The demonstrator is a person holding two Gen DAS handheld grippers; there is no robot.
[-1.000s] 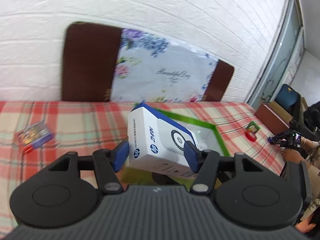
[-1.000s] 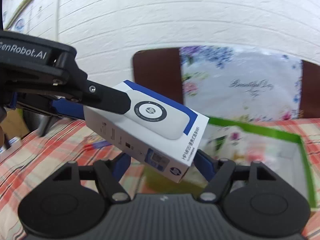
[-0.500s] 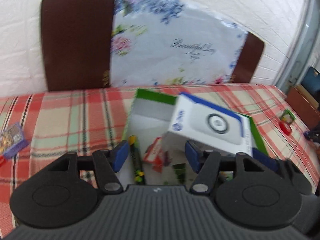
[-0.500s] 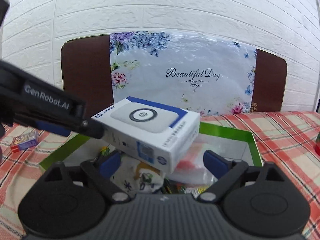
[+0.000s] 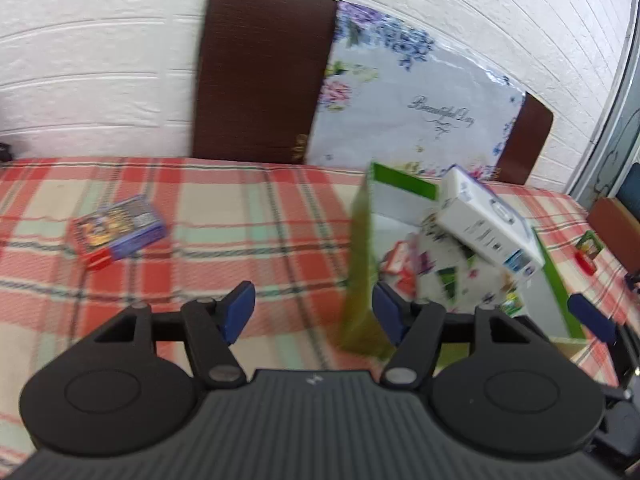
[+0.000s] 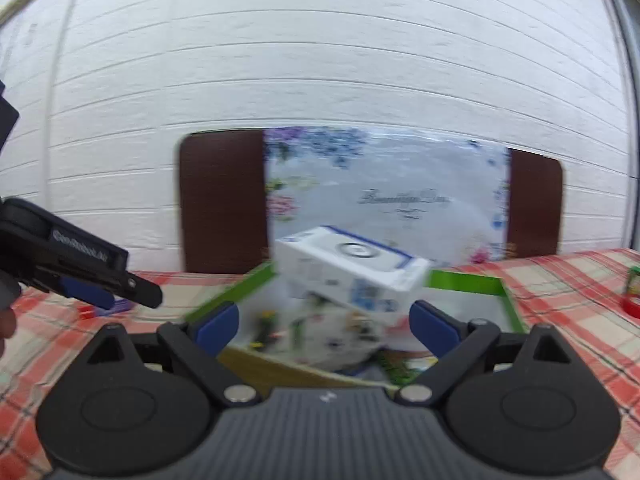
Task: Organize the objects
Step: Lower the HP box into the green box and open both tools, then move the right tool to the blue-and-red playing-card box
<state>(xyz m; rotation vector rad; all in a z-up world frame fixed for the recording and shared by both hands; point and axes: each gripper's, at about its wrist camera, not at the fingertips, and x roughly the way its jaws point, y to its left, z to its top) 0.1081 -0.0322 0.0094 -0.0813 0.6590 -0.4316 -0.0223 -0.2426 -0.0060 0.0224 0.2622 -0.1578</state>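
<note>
A white and blue HP box [image 5: 486,222] [image 6: 352,270] lies tilted on the items inside a green-rimmed cardboard box [image 5: 360,248] [image 6: 464,280]. My left gripper [image 5: 312,310] is open and empty, left of that box over the plaid tablecloth. My right gripper [image 6: 324,320] is open and empty, just in front of the box's near wall. The left gripper also shows at the left of the right wrist view [image 6: 100,288]. A small blue and red card pack [image 5: 116,230] lies on the cloth at the left.
A brown headboard with a floral sheet [image 5: 404,104] leans on the white brick wall behind. A small red and green item [image 5: 586,248] [image 6: 632,292] lies on the cloth right of the box. The plaid cloth [image 5: 240,216] spreads between the card pack and the box.
The HP box went from the left gripper into the green box and was let go. The left gripper swung left; the right gripper drew back from the box.
</note>
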